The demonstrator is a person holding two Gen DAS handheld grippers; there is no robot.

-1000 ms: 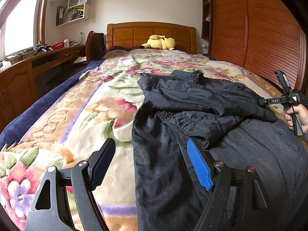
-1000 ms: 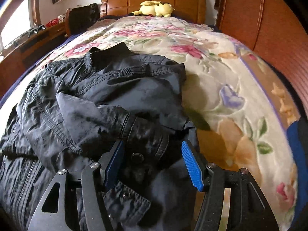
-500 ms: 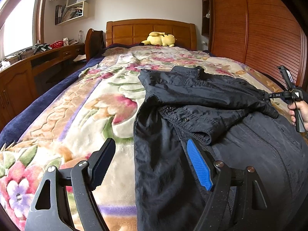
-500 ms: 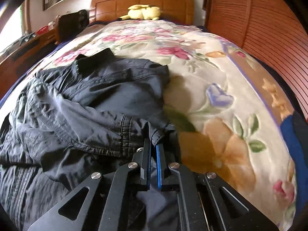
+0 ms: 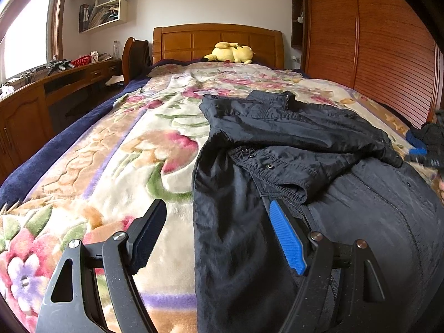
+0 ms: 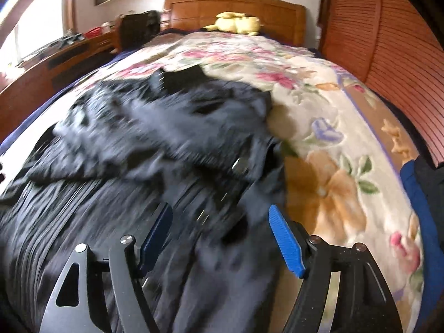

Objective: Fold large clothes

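Floral plush covers the bed [image 5: 116,161] from the footboard end up to the wooden headboard [image 5: 219,41], and we see a slatted wooden wardrobe [image 5: 374,44] along its right side and a wooden desk [image 5: 33,102] along its left. Our black jacket [image 5: 291,149] lies flat on the right half of the blanket, collar toward the headboard, with both sleeves folded across the chest; the upper sleeve's cuff [image 5: 390,156] rests at the jacket's right edge. Against half a second ago, that cuff is no longer pinched: the right gripper [image 6: 220,237] was clamped on it then, its jaws have just been opening, and now its fingers [image 6: 285,242] stand spread over the jacket's lower front with only loose cloth beneath them, nothing pressed. Its view is blurred with motion, and the gripper has drawn back from the cuff toward the hem. In the left wrist view it shows only as a blurred dark and blue shape at the right edge, lower than before. Our left gripper [image 5: 219,234] has not shifted; its fingers [image 5: 288,242] are spread as wide as before, straddling the jacket's left edge without gripping. A yellow plush toy [image 5: 230,53] sits by the headboard
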